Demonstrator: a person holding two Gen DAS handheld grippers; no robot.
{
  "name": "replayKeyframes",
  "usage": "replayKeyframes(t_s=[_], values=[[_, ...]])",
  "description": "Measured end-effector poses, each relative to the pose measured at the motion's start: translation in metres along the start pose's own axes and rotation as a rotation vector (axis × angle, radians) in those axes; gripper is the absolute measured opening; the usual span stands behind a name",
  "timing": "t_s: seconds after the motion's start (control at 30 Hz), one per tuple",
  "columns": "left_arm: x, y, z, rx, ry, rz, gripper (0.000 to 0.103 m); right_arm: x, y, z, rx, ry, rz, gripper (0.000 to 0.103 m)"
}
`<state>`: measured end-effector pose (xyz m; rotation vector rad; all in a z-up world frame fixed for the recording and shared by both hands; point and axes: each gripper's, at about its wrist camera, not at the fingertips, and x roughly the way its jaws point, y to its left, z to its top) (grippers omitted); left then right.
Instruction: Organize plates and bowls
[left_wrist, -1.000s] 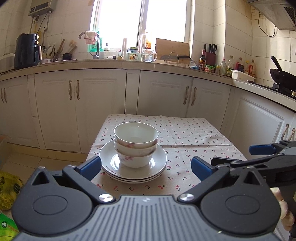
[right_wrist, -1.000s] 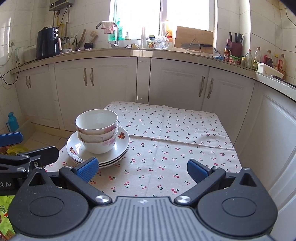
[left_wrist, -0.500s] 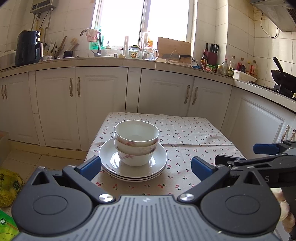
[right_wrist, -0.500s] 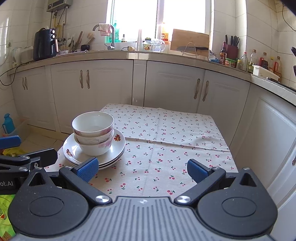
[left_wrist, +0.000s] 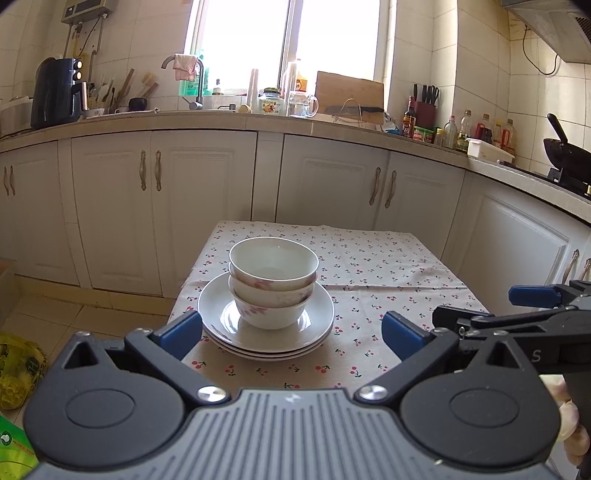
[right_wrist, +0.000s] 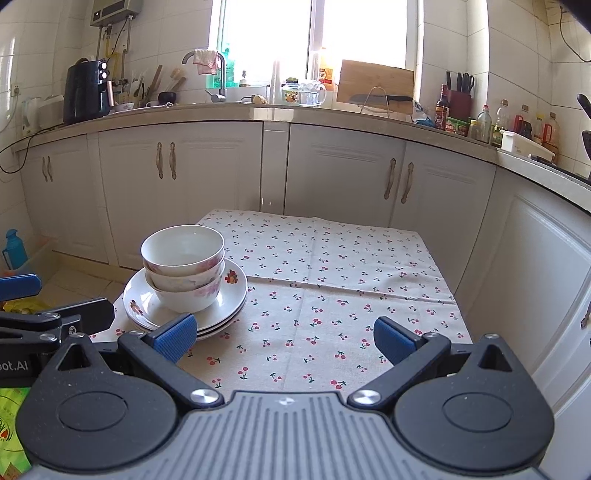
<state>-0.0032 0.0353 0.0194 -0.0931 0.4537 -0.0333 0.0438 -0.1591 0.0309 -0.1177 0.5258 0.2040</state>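
Note:
Three white floral bowls (left_wrist: 272, 280) sit nested on a stack of white plates (left_wrist: 317, 325) at the near left of a small table with a cherry-print cloth (left_wrist: 369, 258). The bowls (right_wrist: 183, 269) and plates (right_wrist: 236, 291) also show in the right wrist view. My left gripper (left_wrist: 291, 332) is open and empty, just short of the plates. My right gripper (right_wrist: 284, 338) is open and empty over the cloth (right_wrist: 332, 266), right of the stack. Each gripper's fingers show at the edge of the other's view.
White cabinets (left_wrist: 199, 206) and a counter with a sink, an air fryer (left_wrist: 55, 98) and bottles stand behind the table. A wok (left_wrist: 565, 151) sits at the right. Green bags (left_wrist: 14, 369) lie on the floor at the left.
Both grippers have drawn back and risen a little; the stack looks slightly farther and lower. Both stay open.

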Motion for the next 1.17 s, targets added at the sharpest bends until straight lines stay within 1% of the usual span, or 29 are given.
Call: replayKeyframes(t_s=[1.17], values=[[0.0004, 0.0002, 0.0006, -0.005, 0.004, -0.004, 0.102, -0.0029, 0.0036, -0.0003, -0.006, -0.011, -0.028, 0.103]])
